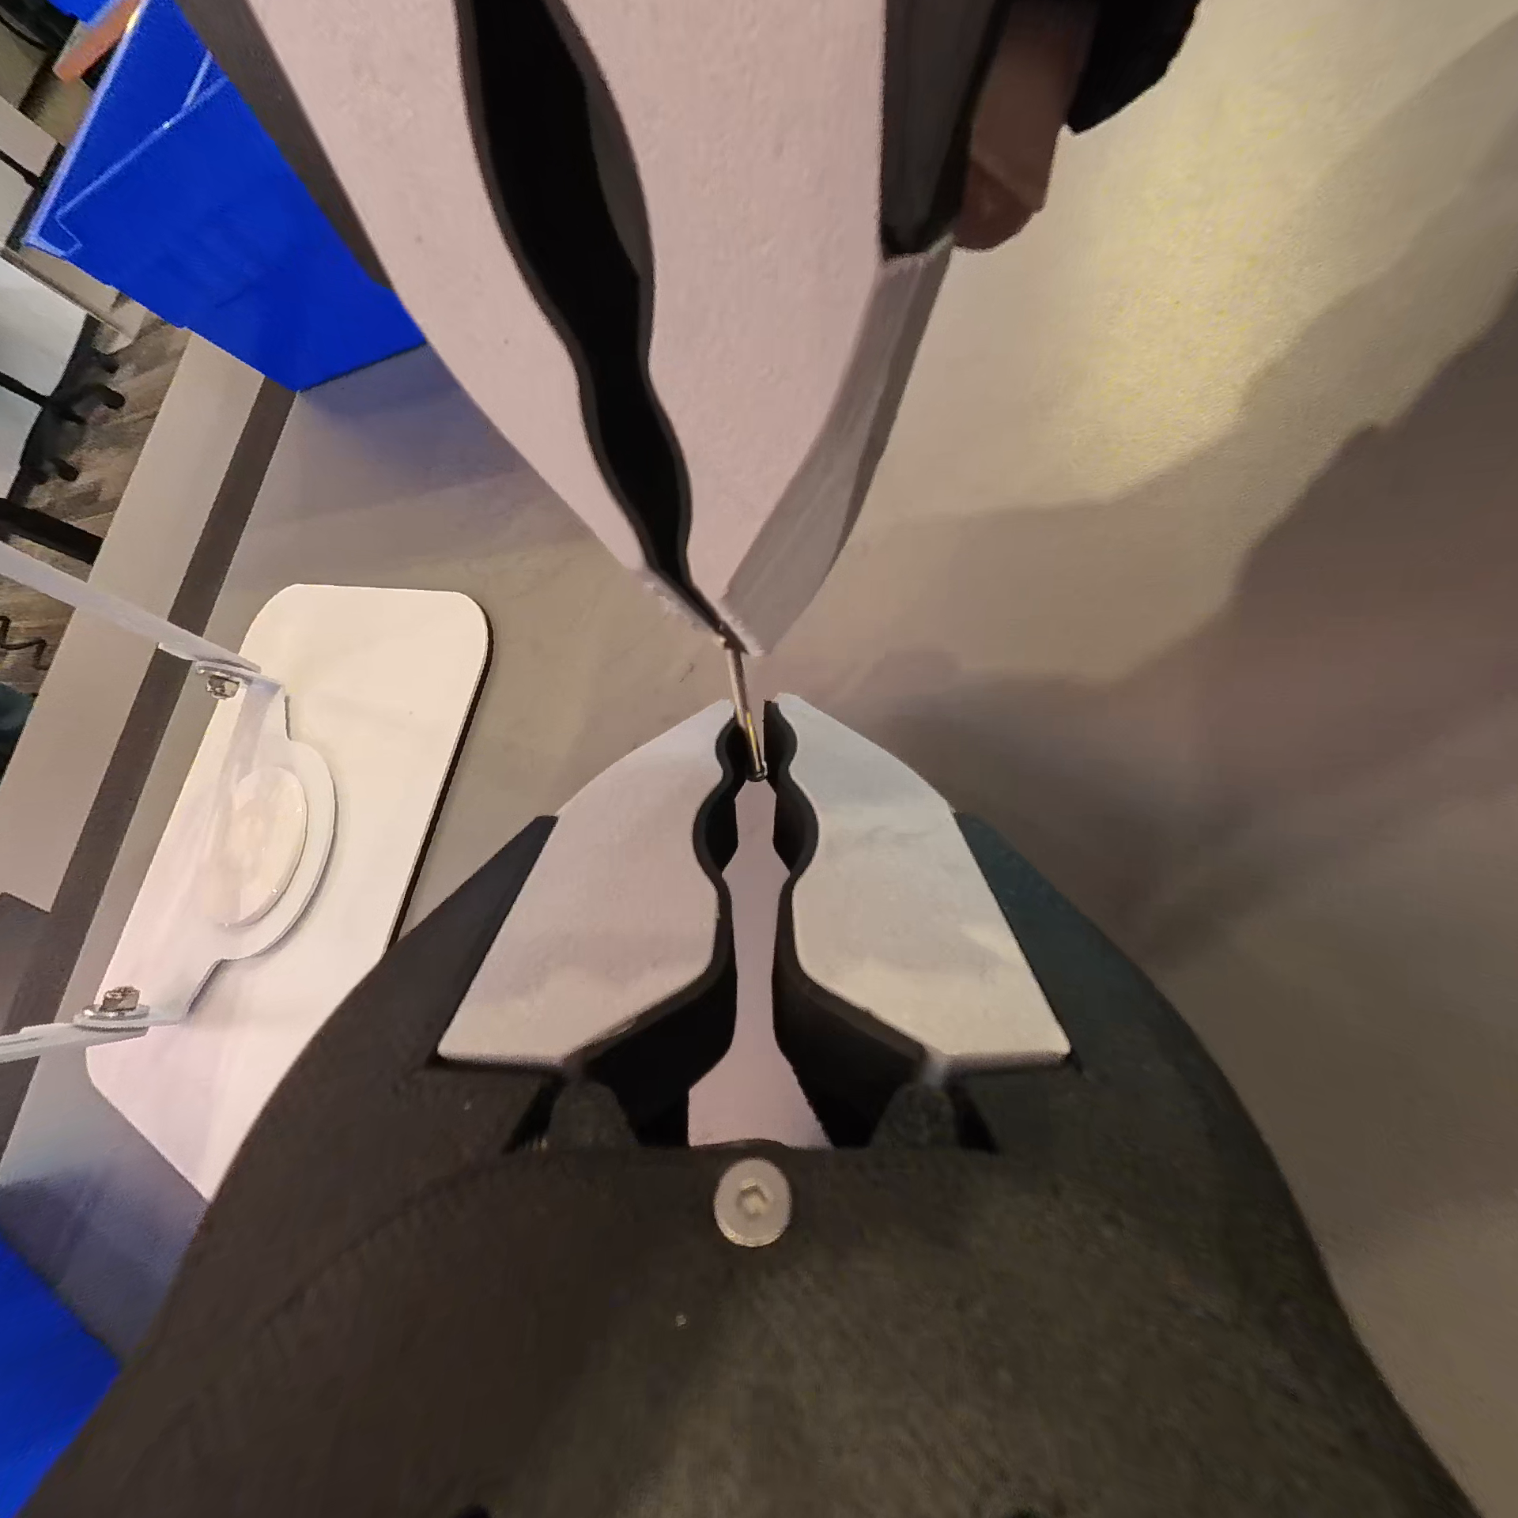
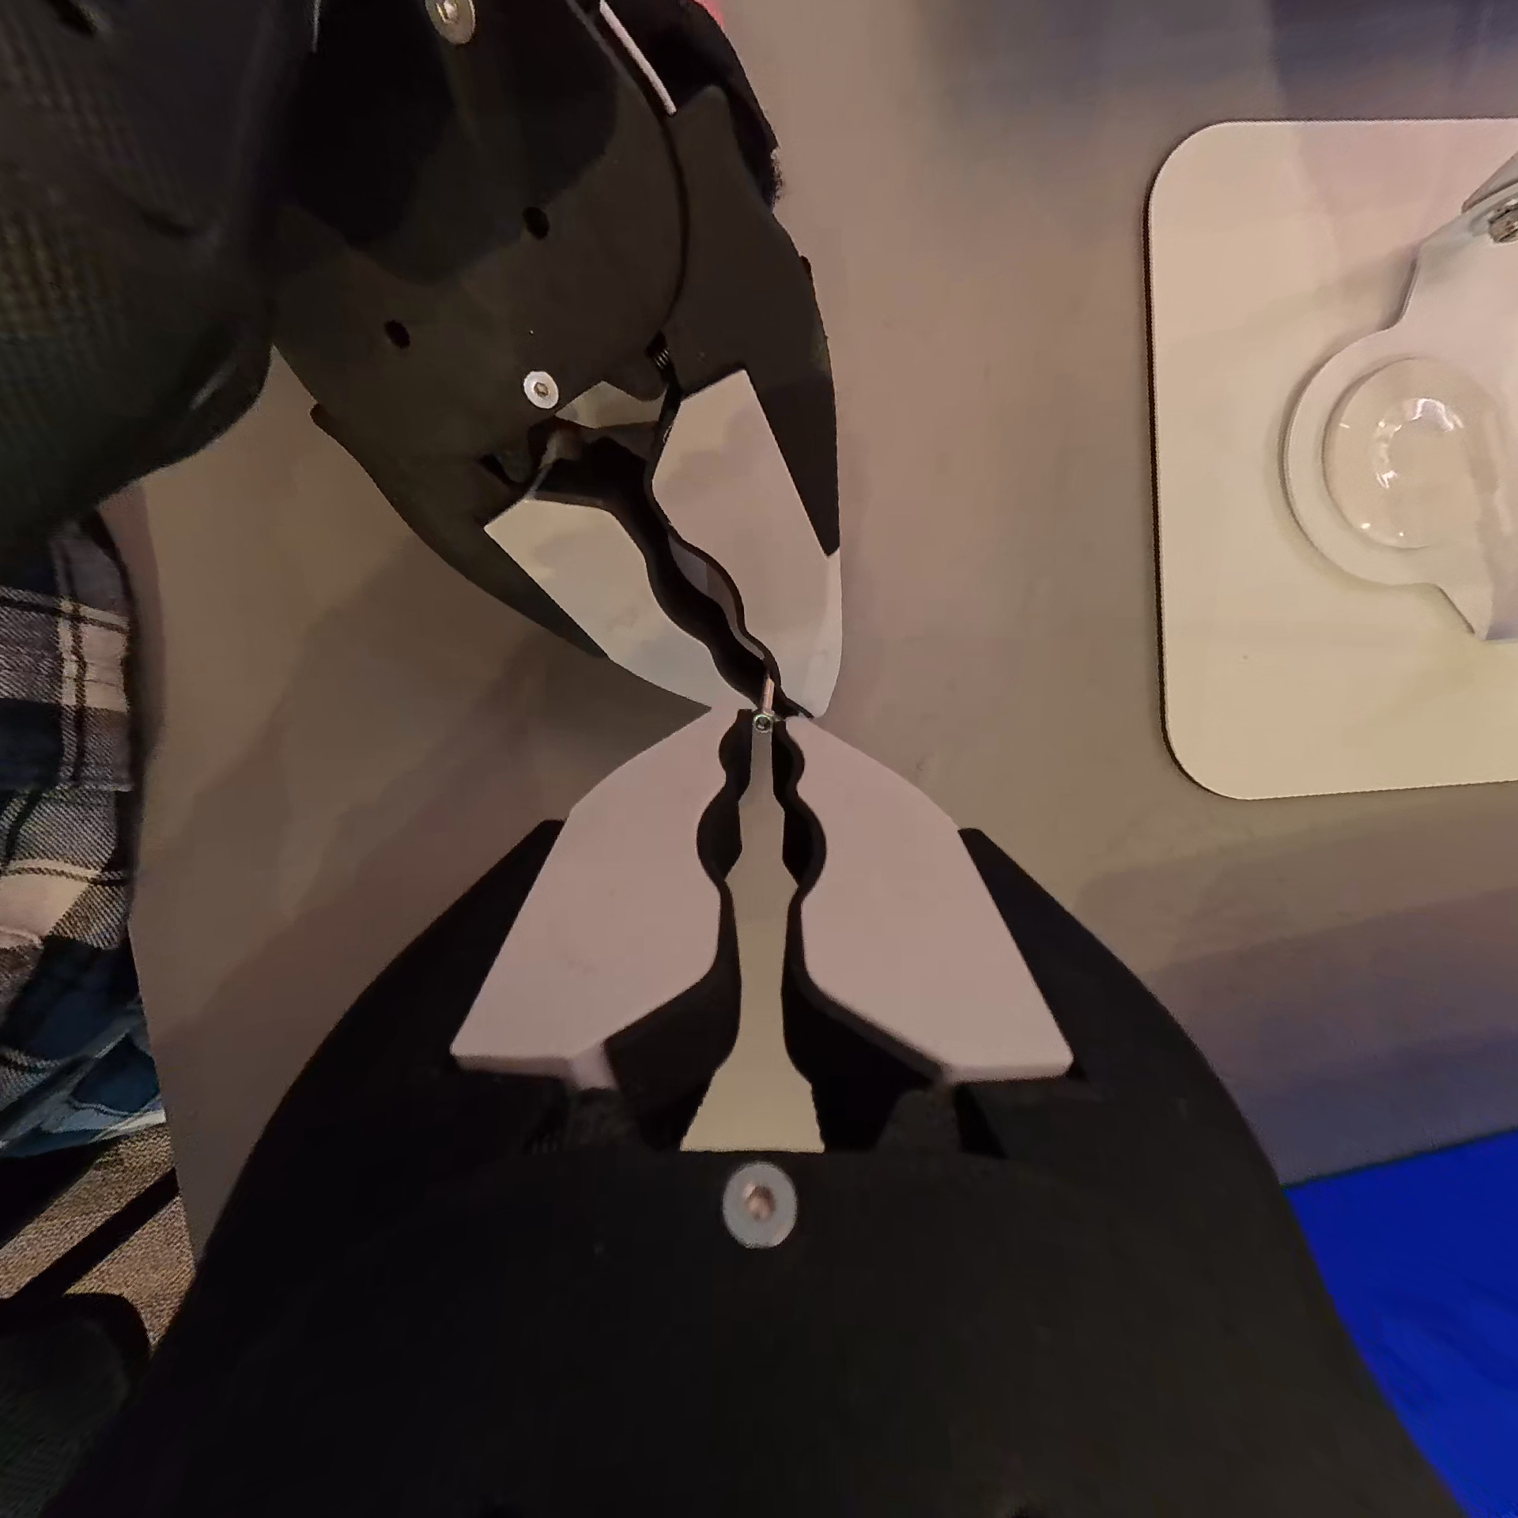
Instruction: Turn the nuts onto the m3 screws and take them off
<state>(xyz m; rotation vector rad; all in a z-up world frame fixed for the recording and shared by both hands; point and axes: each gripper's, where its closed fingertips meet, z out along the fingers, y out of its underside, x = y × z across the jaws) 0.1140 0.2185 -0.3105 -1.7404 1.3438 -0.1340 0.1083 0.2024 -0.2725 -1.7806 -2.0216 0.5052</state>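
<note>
A small metal screw (image 1: 743, 715) spans between both grippers above the grey table (image 1: 1150, 493). In the left wrist view my left gripper (image 1: 749, 708) is shut on the screw's shaft, which lies between its fingertips. The right gripper (image 1: 733, 637) comes in from above and pinches the screw's other end. In the right wrist view my right gripper (image 2: 764, 724) is shut on the screw (image 2: 765, 708) at its head. The left gripper (image 2: 780, 692) reaches in from the upper left and clamps the shaft. The two pairs of fingertips almost touch.
A white board (image 1: 386, 657) carrying a clear plastic fixture (image 1: 246, 821) with bolts lies left of the grippers; it also shows in the right wrist view (image 2: 1232, 493). A blue bin (image 1: 189, 213) stands at the table's far left. A plaid sleeve (image 2: 57, 739) is at the left edge. Both grippers' tips are close together, under 4 cm apart.
</note>
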